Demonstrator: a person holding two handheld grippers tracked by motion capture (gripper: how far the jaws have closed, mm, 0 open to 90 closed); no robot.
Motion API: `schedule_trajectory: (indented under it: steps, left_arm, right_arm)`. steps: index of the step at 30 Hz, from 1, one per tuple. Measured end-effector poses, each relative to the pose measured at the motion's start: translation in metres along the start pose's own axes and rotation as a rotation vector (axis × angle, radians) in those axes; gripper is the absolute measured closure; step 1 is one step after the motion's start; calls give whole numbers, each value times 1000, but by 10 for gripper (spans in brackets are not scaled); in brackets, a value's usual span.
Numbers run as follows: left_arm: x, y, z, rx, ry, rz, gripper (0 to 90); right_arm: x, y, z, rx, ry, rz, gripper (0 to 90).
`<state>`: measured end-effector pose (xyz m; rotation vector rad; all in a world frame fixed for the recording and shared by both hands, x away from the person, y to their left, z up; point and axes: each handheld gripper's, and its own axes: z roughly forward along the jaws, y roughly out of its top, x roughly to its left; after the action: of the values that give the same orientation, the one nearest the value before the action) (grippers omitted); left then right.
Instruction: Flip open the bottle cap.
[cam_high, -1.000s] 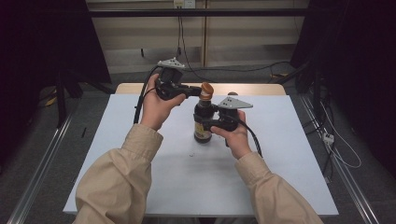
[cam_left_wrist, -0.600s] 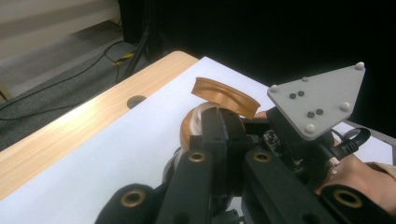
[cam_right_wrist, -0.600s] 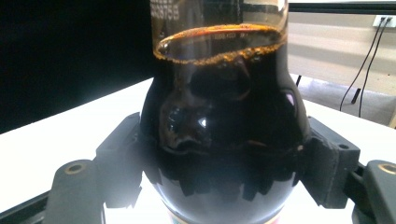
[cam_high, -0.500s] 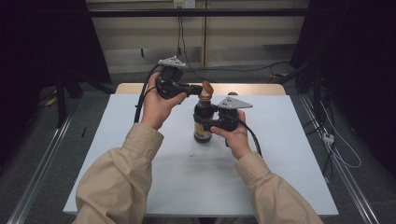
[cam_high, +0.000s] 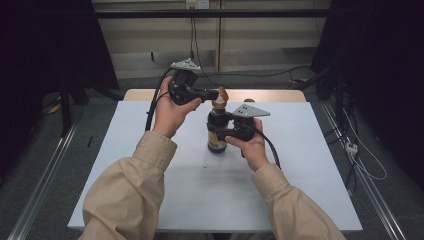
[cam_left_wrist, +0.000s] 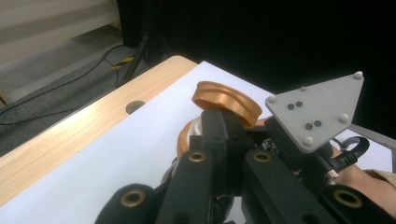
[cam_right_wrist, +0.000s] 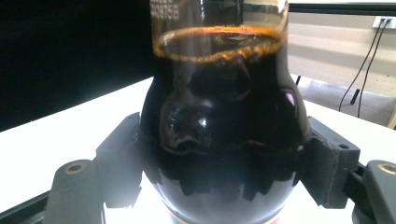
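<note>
The dark sauce bottle (cam_high: 217, 134) stood on the white table (cam_high: 150, 200), clamped by the right gripper (cam_high: 220, 131). Its orange flip cap (cam_high: 220, 95) was pinched by the left gripper (cam_high: 216, 93). Uneven pulling could tip the bottle, spilling sauce.

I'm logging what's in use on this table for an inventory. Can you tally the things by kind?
Dark bottle: 1
Orange flip cap, open on the bottle: 1
Hand-held grippers: 2, the left hand-held gripper shut on the cap, the right hand-held gripper shut on the bottle
White table: 1
Total: 5
</note>
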<state>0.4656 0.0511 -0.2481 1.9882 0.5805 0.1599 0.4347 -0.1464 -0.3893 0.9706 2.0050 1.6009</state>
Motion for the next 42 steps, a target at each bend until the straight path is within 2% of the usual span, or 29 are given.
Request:
schedule_trajectory:
  steps: [2, 15, 30, 38, 42]
  left_arm:
    - [0, 0, 0, 0, -4, -8, 900]
    - [-2, 3, 2, 7, 8, 6, 900]
    - [-8, 5, 10, -1, -16, 12, 900]
    - [-7, 5, 0, -17, -15, 13, 900]
    - [-4, 1, -7, -10, -22, 18, 900]
  right_arm:
    - [0, 0, 0, 1, 0, 2, 253]
    - [-1, -1, -1, -9, 1, 2, 253]
    - [1, -1, 0, -12, -3, -8, 253]
    - [1, -1, 0, -11, -4, -13, 251]
    - [1, -1, 0, -8, -10, -10, 250]
